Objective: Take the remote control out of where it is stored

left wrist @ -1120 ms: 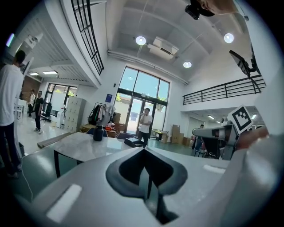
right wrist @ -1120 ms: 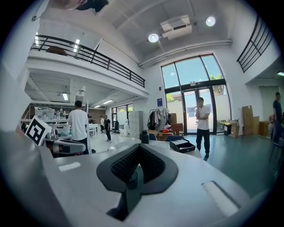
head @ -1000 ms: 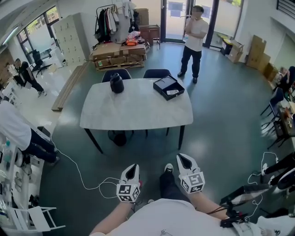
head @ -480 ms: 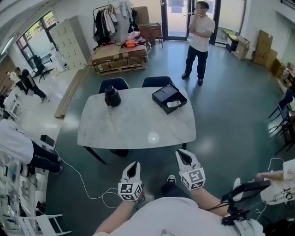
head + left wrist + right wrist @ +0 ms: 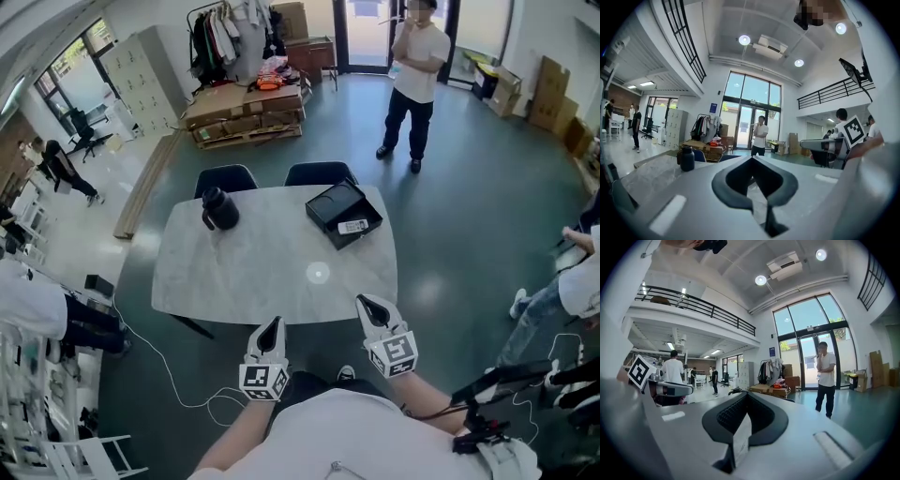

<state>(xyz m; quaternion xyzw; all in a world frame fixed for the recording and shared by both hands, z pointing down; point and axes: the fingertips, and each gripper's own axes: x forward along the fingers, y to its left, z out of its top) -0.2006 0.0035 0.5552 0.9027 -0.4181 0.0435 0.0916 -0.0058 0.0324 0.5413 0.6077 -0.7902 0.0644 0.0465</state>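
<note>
White stone-look table [image 5: 272, 272] fills the middle of the head view. At that view's left edge a person in white [image 5: 33, 305] is cut off by the frame. A black bottle [image 5: 219, 209] stands upright near the table's far left corner. Two chairs [image 5: 225, 176] show only their backs beyond the far edge.

The left gripper [image 5: 272, 325] hovers over the near edge, left of middle. Its own view shows the left gripper [image 5: 752, 160] with fingers pressed together and nothing between them. Its grey body hides the table's right part there, so only the bottle [image 5: 686, 158] shows.

The black box [image 5: 328, 202] lies open and askew near the far right corner. The remote [image 5: 353, 226] lies inside it, toward its near right side, too small to make out any buttons.

The right gripper [image 5: 362, 302] hovers over the near edge, right of middle. In its own view the right gripper [image 5: 745, 395] also has its fingers pressed together, empty, and its body hides the table. Beyond the table a standing person [image 5: 415, 75] is cut off at the head, and another person [image 5: 572, 281] is cut off at the right edge.

Half a second ago floor showed between the gripper tips and the table. Now both tips overlap the near edge. Bottle and box keep their places.

Between the grippers and the box the tabletop carries only a bright light spot. Open floor lies right of the table.
</note>
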